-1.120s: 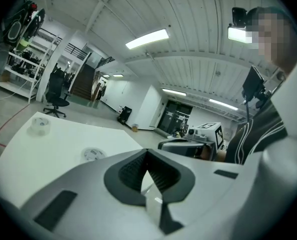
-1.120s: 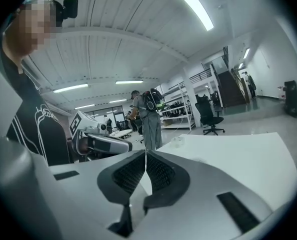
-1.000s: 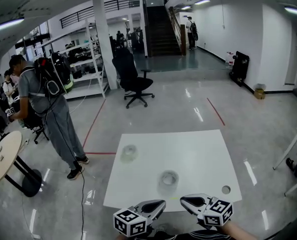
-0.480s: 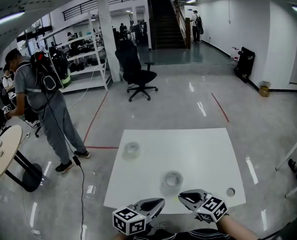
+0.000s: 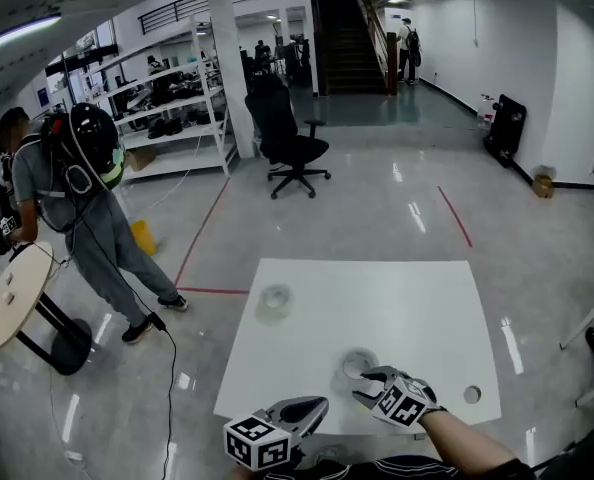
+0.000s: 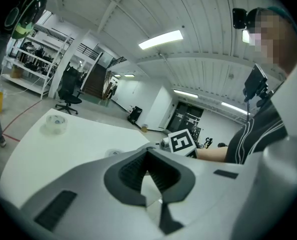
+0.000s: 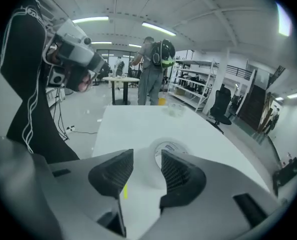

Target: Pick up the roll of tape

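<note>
Far off, a white rack (image 5: 192, 108) with dark bags and some boxes on its shelves. On the white table (image 5: 407, 308), near its front edge, the tape (image 5: 356, 364): a clear roll lying flat with the hole upward, pale core with small print inside; well apart, toward the far left of the table, a second clear roll (image 5: 274, 301). Right gripper (image 7: 147, 159) just before the tape with jaws wide, having just been opening, nothing between the pads and the roll partly behind one pad in its own view; left gripper (image 6: 146, 151) off the near edge, jaws closed together on nothing.
</note>
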`<state>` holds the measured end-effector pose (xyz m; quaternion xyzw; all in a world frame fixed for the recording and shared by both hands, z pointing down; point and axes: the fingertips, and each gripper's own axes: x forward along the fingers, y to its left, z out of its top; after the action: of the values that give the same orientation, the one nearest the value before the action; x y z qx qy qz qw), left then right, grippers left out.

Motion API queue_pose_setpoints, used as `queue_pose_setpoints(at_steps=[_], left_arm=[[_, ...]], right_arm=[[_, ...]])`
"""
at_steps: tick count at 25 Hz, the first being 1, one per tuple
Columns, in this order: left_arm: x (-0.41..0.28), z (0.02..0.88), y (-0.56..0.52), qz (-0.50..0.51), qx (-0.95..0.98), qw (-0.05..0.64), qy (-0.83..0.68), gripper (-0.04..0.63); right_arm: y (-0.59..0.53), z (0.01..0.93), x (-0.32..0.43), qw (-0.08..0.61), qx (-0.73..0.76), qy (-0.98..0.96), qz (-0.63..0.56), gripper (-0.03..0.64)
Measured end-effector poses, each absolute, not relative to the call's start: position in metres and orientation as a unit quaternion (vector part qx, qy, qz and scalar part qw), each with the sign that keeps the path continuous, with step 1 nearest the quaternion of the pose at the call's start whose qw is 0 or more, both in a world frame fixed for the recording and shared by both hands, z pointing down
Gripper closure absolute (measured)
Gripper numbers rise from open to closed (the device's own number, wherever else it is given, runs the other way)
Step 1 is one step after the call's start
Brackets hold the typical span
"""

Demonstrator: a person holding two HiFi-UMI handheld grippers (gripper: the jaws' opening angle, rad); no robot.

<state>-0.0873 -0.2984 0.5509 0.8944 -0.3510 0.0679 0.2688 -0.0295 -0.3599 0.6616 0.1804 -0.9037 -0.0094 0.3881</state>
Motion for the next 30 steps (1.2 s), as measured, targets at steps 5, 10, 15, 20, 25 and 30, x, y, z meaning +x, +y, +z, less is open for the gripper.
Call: queue_pose_setpoints(at_steps=[5, 10, 15, 20, 25, 30], left_arm=[[-0.096, 0.555, -0.302, 0.07, 0.887, 0.275, -0.365, 0.592], [-0.101, 0.56, -0.301, 0.065, 0.883, 0.281, -0.371, 0.592], [-0.102, 0.563, -0.303, 0.06, 0.88, 0.283, -0.376, 0.592], [-0.107, 0.562, -0.298, 0.057, 0.877, 0.287, -0.38, 0.592], [-0.111, 0.563, -0.293, 0.057, 0.875, 0.29, -0.383, 0.592], [-0.114, 0.56, -0.293, 0.056, 0.875, 0.287, -0.386, 0.592]], right_arm=[[-0.372, 0.691, -0.036, 0.434, 0.167, -0.885, -0.008, 0.456], [-0.38, 0.711, -0.037, 0.468, 0.162, -0.868, -0.035, 0.457], [-0.385, 0.724, -0.035, 0.501, 0.147, -0.85, -0.072, 0.459], [-0.381, 0.723, -0.038, 0.51, 0.135, -0.846, -0.076, 0.46], [-0.379, 0.721, -0.04, 0.515, 0.123, -0.844, -0.079, 0.483], [-0.378, 0.719, -0.041, 0.502, 0.133, -0.852, -0.059, 0.511]])
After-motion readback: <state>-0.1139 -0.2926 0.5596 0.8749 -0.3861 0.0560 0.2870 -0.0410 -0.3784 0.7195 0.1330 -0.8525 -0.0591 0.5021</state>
